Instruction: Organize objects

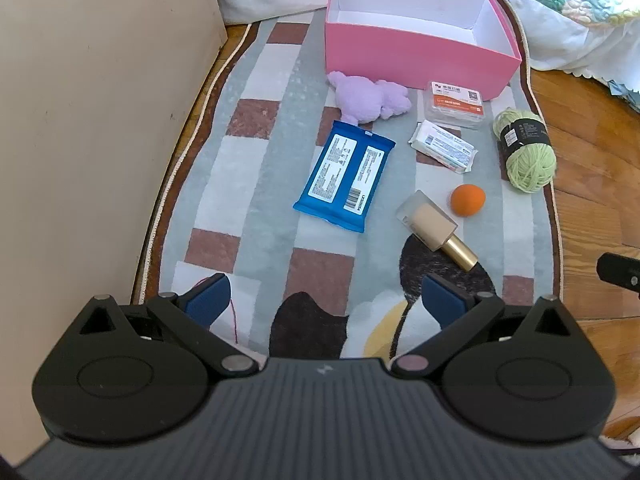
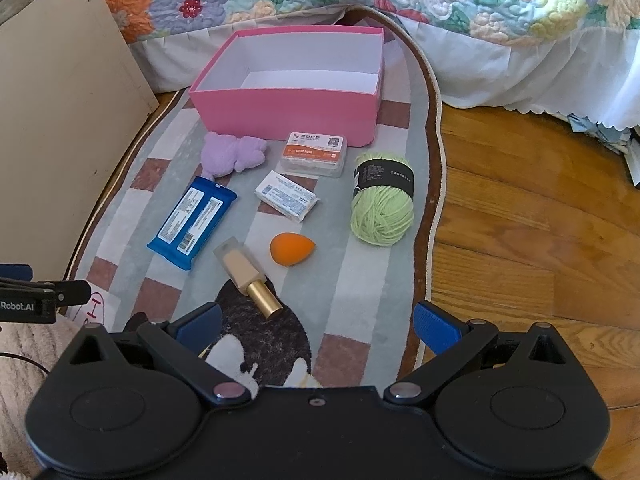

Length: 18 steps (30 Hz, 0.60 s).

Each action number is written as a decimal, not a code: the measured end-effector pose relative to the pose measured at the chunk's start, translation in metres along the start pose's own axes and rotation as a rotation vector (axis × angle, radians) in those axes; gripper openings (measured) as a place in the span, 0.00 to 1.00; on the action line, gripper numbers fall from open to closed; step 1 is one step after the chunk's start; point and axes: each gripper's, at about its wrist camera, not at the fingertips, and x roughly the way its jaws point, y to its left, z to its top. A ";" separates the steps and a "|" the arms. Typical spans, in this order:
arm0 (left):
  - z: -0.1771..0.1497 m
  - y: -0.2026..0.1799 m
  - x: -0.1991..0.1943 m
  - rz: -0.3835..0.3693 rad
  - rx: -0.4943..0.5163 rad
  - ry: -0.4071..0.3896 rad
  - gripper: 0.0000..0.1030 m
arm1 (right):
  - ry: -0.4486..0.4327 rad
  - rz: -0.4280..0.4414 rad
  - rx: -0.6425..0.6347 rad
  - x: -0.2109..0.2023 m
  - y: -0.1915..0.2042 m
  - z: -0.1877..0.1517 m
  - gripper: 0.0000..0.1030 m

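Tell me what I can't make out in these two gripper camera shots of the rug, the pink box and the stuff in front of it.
- Pink box floor: its near part is hidden by the front wall in both views.
- Print on the blue wipes pack, white packet and yarn band: too small to read.
- Rug picture: covered by each gripper body at the bottom.
- Right gripper in the left view: cut off at the right edge.

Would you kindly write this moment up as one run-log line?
stage: start, nothing picked | left claw: open, empty | right claw: open, empty | pink box: empty | yarn, sponge, wipes: on rug
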 end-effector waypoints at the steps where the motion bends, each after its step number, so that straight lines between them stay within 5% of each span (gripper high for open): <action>1: -0.001 0.000 0.000 -0.002 -0.003 0.001 1.00 | 0.002 0.001 0.000 0.000 0.000 0.000 1.00; 18: -0.003 0.001 0.000 -0.012 -0.011 0.007 1.00 | 0.018 0.022 0.013 0.002 -0.003 -0.002 1.00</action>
